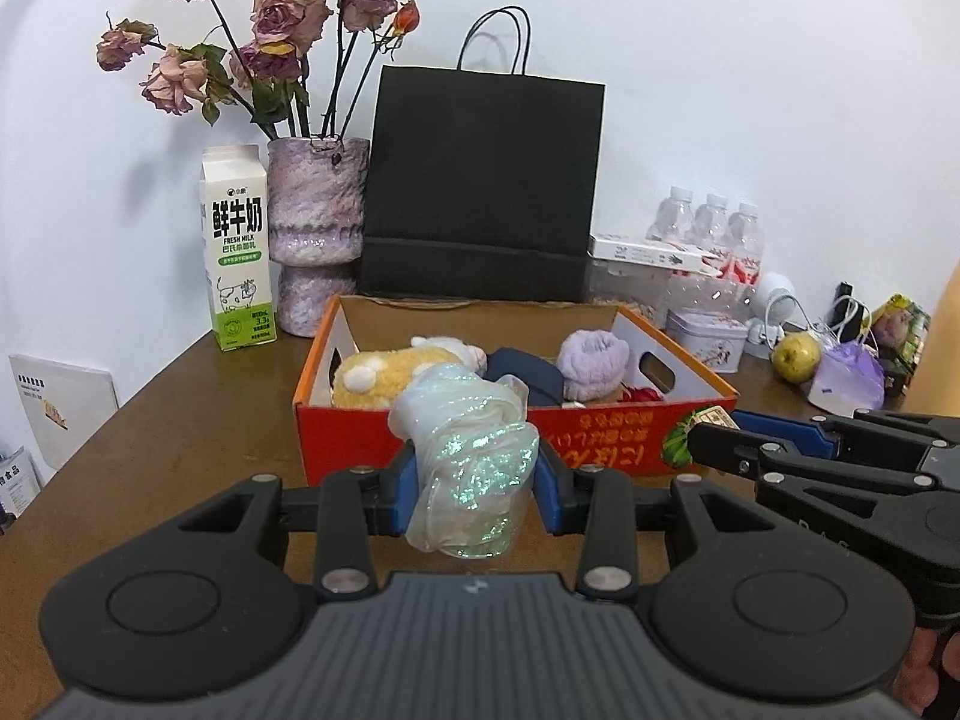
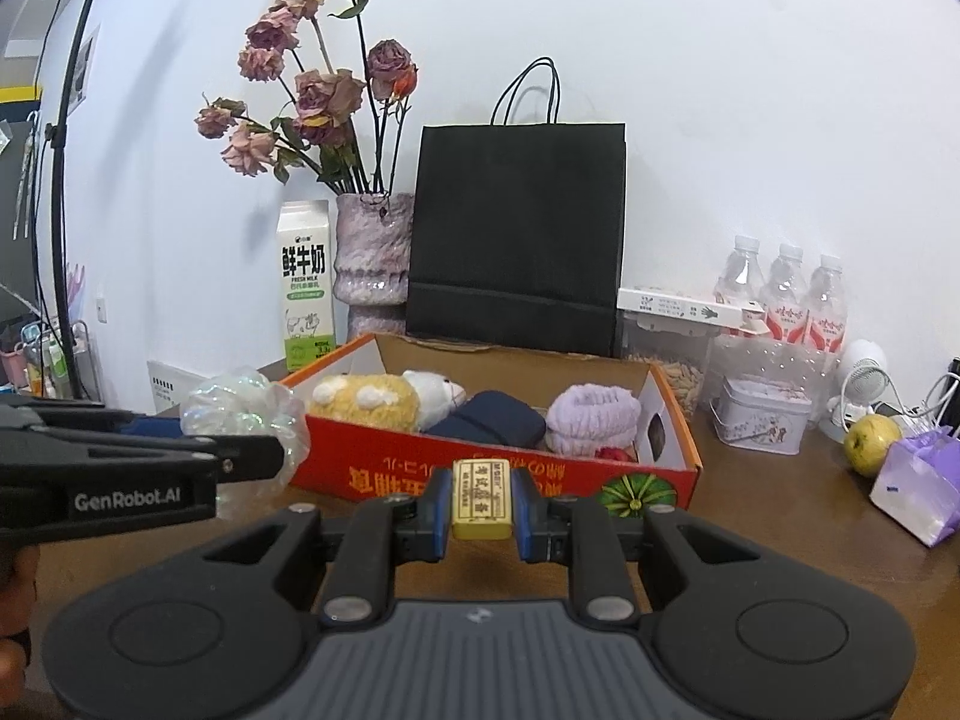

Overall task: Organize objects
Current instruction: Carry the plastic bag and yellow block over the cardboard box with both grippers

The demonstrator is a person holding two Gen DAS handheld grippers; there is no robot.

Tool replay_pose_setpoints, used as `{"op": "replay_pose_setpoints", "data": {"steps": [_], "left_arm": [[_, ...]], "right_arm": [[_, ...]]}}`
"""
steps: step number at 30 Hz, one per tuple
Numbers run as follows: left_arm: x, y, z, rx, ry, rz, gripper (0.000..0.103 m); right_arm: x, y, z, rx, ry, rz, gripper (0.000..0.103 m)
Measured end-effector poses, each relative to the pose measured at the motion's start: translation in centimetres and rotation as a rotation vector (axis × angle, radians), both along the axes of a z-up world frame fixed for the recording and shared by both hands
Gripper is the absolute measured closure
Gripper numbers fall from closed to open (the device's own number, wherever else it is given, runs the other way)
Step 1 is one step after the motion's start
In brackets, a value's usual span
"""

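My left gripper [image 1: 474,483] is shut on a crumpled iridescent plastic wrap [image 1: 474,456], held just short of the orange cardboard box [image 1: 600,438]. The same wrap [image 2: 240,408] shows at the left of the right wrist view, beside the left gripper's black arm. My right gripper [image 2: 482,501] is shut on a small yellow printed block [image 2: 482,498], in front of the box [image 2: 420,474]. In the box lie a yellow and white plush toy [image 1: 396,375], a dark blue pouch [image 1: 525,375] and a lilac knitted piece [image 1: 594,363]. The right gripper's tip [image 1: 714,420] pokes in from the right in the left wrist view.
Behind the box stand a milk carton [image 1: 237,252], a vase of dried roses [image 1: 315,234] and a black paper bag [image 1: 483,180]. To the right are water bottles [image 2: 780,294], a small tin [image 2: 759,420], a green apple [image 2: 870,435] and a lilac bag [image 2: 918,486]. Brown table [image 1: 150,432].
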State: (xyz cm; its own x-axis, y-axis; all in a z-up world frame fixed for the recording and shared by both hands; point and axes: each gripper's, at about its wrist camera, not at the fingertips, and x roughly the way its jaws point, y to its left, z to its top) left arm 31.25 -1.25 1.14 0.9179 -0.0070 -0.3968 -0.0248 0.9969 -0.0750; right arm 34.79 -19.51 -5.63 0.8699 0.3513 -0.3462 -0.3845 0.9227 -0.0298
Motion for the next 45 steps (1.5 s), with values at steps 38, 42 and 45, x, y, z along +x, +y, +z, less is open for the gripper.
{"op": "replay_pose_setpoints", "data": {"steps": [38, 42, 45], "left_arm": [[12.1, 1.9, 0.5, -0.024, -0.038, 0.056, 0.064], [13.4, 2.0, 0.5, -0.016, -0.037, 0.055, 0.064], [14.0, 2.0, 0.6, -0.014, -0.036, 0.055, 0.064]], "right_arm": [[12.5, 1.5, 0.3, 0.044, -0.020, -0.016, 0.084], [13.8, 1.8, 0.3, 0.040, -0.022, -0.020, 0.084], [14.7, 2.1, 0.2, 0.041, -0.018, -0.018, 0.084]]}}
